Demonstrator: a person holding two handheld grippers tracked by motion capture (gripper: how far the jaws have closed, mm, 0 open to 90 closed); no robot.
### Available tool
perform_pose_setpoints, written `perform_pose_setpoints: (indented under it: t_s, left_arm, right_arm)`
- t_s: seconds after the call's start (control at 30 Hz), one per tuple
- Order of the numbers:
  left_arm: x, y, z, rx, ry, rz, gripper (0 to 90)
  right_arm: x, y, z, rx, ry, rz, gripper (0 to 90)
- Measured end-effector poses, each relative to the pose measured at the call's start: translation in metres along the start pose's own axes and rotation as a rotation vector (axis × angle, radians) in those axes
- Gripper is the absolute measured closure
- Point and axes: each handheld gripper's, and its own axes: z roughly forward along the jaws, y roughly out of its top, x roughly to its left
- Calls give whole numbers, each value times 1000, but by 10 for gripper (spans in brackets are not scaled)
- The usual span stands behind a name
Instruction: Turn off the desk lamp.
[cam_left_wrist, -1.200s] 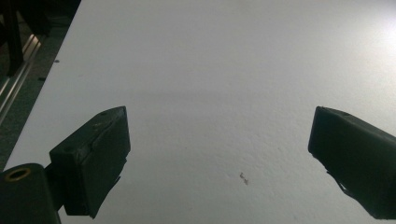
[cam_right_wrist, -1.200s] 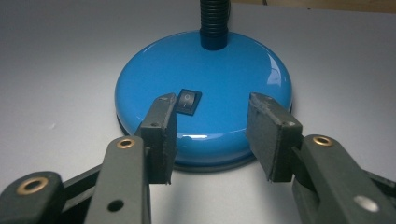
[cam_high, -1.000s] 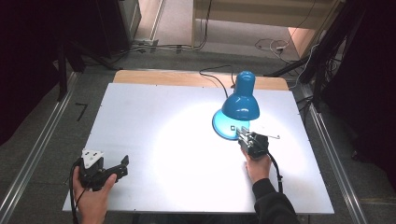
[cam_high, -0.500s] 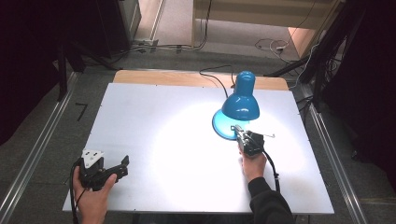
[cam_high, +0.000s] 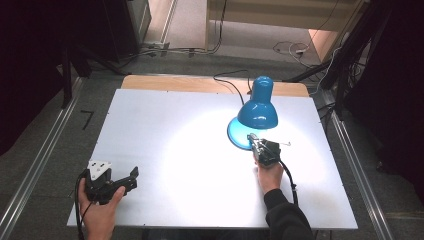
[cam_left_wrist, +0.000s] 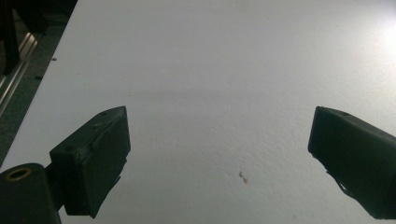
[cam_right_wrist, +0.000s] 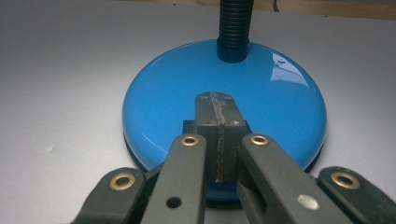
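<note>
A blue desk lamp stands lit at the back right of the white table, its shade casting a bright pool on the board. My right gripper is shut, jaws pressed together with nothing between them. In the right gripper view its tips lie over the round blue base, just short of the black ribbed neck. A small dark block on the base shows under the tips. My left gripper is open near the front left edge, its pads wide apart over bare table.
The lamp's black cable runs off the back edge over a wooden strip. Metal rails flank the table on both sides. More cables lie on the floor behind.
My right gripper has edged forward onto the lamp base, and its jaws look narrower than a second ago. The left gripper has stayed put.
</note>
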Motion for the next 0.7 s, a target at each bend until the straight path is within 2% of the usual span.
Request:
perform_pose_setpoints:
  t_s: [0.3, 0.4, 0.7]
  left_arm:
    - [0, 0, 0, 1, 0, 2, 65]
    - [0, 0, 0, -1, -1, 2, 65]
    - [-1, 0, 0, -2, -7, 1, 68]
  right_arm:
    - [0, 1, 3, 16, -2, 10, 879]
    - [1, 2, 3, 18, -8, -4, 880]
    - [2, 3, 5, 19, -14, -4, 881]
